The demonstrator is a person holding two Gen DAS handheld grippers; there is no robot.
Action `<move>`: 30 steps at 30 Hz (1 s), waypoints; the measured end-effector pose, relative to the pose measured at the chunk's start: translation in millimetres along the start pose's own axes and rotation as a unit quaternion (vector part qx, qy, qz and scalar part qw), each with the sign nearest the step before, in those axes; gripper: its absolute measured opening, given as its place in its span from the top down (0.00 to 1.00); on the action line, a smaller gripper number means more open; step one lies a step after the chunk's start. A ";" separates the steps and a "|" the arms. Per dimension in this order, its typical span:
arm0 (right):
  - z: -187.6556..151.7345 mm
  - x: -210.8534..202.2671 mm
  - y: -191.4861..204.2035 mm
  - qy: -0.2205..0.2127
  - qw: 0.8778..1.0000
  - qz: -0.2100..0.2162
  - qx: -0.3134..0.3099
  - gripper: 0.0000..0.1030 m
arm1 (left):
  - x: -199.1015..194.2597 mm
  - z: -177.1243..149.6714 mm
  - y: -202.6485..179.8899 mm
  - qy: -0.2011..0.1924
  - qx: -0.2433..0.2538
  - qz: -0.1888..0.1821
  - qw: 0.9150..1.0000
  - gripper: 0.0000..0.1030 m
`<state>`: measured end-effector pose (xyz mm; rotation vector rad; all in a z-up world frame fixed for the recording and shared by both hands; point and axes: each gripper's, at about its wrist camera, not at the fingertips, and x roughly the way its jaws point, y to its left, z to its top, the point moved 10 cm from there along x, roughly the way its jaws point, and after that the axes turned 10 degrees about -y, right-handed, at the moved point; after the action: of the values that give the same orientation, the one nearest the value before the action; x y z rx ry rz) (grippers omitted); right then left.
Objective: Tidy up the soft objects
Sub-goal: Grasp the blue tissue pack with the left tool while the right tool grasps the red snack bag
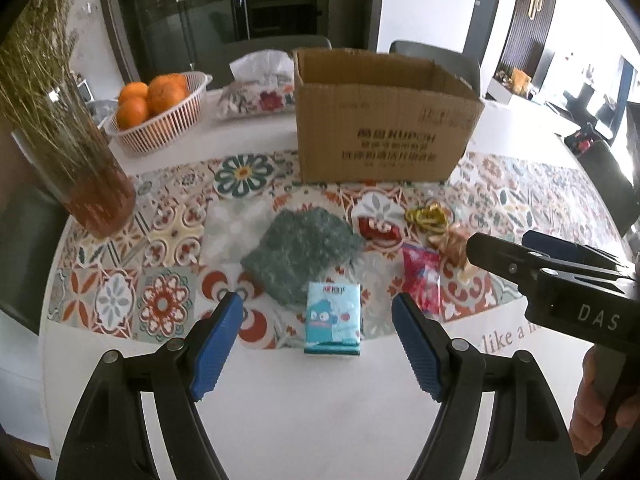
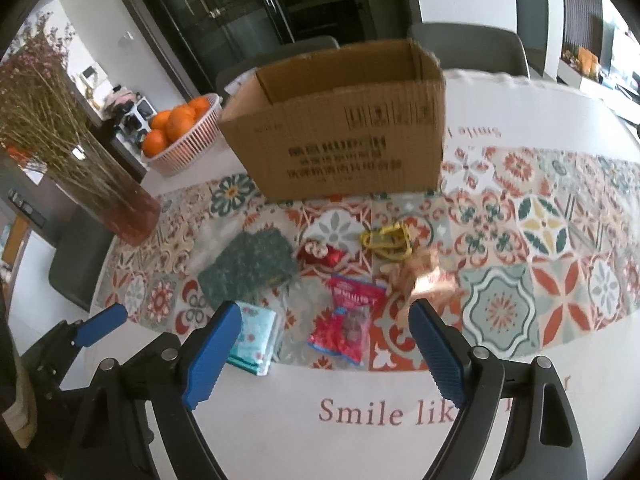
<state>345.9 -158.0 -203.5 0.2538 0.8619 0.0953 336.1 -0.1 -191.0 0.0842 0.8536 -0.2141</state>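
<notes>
Cardboard box [image 1: 384, 120] stands open-topped at the far side of the patterned tablecloth [image 2: 560, 240]; I judge it the place meant for the soft things, which lie loose in a cluster just in front of it, within reach of both tools.

My left gripper [image 1: 318, 344] is spread wide, nothing between the pads. It points down at the small tissue pack [image 1: 333, 318], which lies flat at the near edge of the cluster, framed by the two fingers but untouched. The green knitted cloth [image 1: 298, 250] lies just behind the pack.

My right gripper [image 2: 326, 352] is likewise released and empty, pads apart on either side of the red snack bag [image 2: 348, 320], not touching it. The bag lies beside the tissue pack, with a crumpled tan ribbon [image 2: 424, 280] to its right and a yellow cord [image 2: 386, 242] beyond.

Likely plan: each tool takes its nearest item. Soft wrappers may buckle under a hard pinch.

Basket of oranges [image 1: 160, 116] and vase of dried stems [image 1: 76, 152] stand well aside, left.
</notes>
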 end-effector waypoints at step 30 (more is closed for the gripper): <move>-51.1 85.8 -26.2 0.079 0.995 -0.013 0.065 0.27 | 86.4 -58.6 -2.2 0.079 -0.040 -0.040 0.995 0.27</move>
<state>362.2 -158.2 -305.5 0.3599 1.0305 0.0364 347.5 -6.1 -294.6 -0.0087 1.0227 -0.2501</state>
